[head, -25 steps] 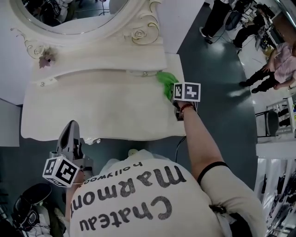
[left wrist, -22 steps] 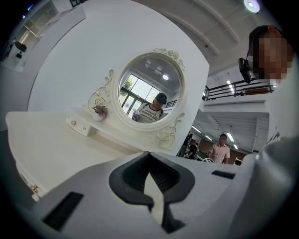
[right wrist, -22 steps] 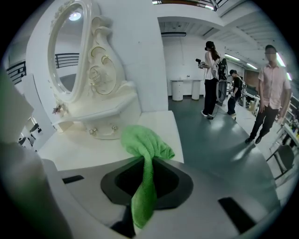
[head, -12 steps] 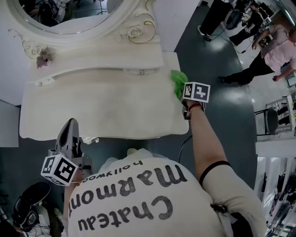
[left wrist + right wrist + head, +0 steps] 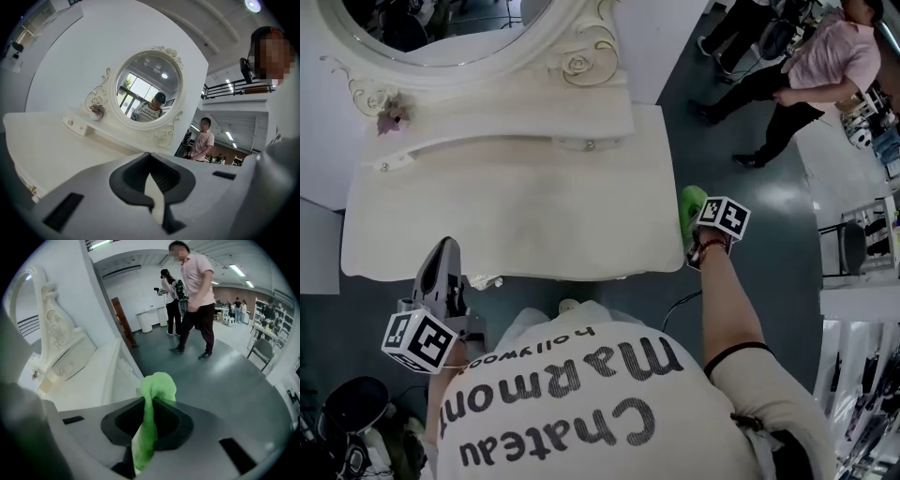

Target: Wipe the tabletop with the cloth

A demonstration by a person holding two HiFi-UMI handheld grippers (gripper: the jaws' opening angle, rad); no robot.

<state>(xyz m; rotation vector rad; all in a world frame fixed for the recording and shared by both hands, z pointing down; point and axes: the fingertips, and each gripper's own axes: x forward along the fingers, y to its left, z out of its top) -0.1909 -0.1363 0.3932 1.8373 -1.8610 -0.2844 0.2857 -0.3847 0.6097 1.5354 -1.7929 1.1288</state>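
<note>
At the left, the left gripper [image 5: 444, 251] hangs just off the near left corner of the counter [image 5: 516, 225], pointing towards the far wall. Its own view shows its jaws pressed together with nothing between them, so it takes no part in the wiping.

The white counter top lies bare across the middle, with the round mirror [image 5: 441, 28] at its far side.

At the right, the cloth [image 5: 692, 202] is off the top altogether. It hangs in the air just past the counter's right edge, over the grey floor, and touches nothing but the right gripper [image 5: 701, 225]. In that gripper's own view the jaws are clamped tight on the green cloth [image 5: 158, 383]. A thin strip of it runs down between them, and a rounded bunch sticks out beyond the tips. The gripper's line runs near to far, roughly along the counter's right edge.

So the surface to be wiped lies wholly to the left of the cloth, and slightly below it as far as I can judge. Any further stroke would need the right gripper to carry the cloth leftwards over the edge and press the bunched end down onto the top. The right hand is the only one placed to do that.
</note>
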